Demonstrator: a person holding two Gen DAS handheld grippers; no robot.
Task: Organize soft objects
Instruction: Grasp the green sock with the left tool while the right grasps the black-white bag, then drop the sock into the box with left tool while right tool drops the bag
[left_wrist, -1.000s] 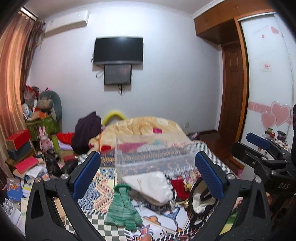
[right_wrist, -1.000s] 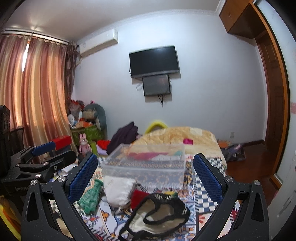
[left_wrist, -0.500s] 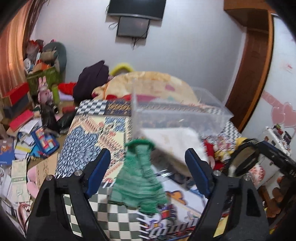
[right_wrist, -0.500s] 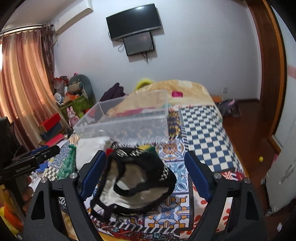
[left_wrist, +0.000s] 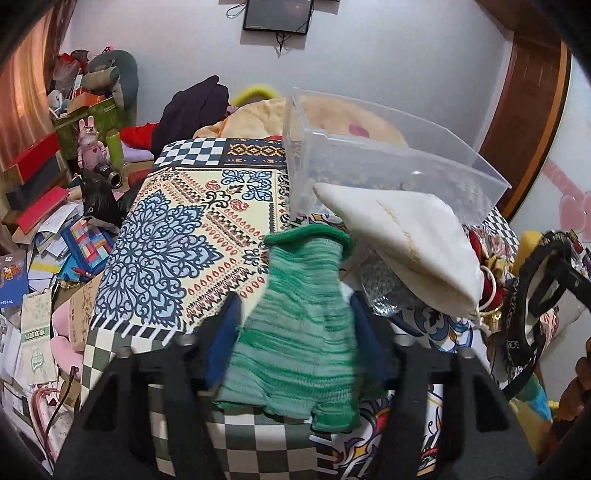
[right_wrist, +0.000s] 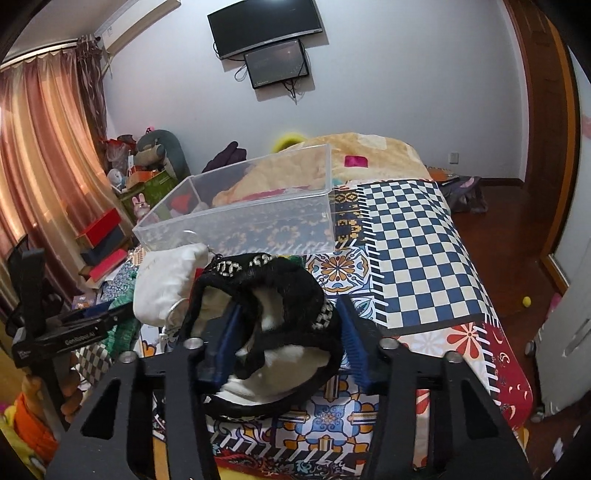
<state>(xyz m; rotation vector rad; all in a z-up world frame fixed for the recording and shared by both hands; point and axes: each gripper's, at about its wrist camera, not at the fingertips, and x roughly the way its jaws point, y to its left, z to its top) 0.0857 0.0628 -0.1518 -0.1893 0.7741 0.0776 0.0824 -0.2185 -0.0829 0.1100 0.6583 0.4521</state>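
Observation:
A green knitted glove (left_wrist: 299, 325) lies on the patterned bed cover, and my left gripper (left_wrist: 295, 321) has its blue pads on both sides of it, closed in on it. A black-and-white bag (right_wrist: 273, 321) lies near the bed's front edge, and my right gripper (right_wrist: 288, 332) is closed in around it. A white cloth pouch (left_wrist: 410, 243) lies between them, also in the right wrist view (right_wrist: 166, 280). A clear plastic bin (right_wrist: 251, 210) stands behind, also in the left wrist view (left_wrist: 388, 166).
A beige blanket (right_wrist: 369, 155) covers the far bed. Boxes, books and toys (left_wrist: 48, 206) crowd the floor at the left. A wooden door (right_wrist: 543, 129) and open floor lie at the right. Small red items (left_wrist: 487, 266) sit beside the pouch.
Both grippers came down and forward to the bed. The left jaws narrowed around the green glove, the right jaws narrowed around the black-and-white bag.

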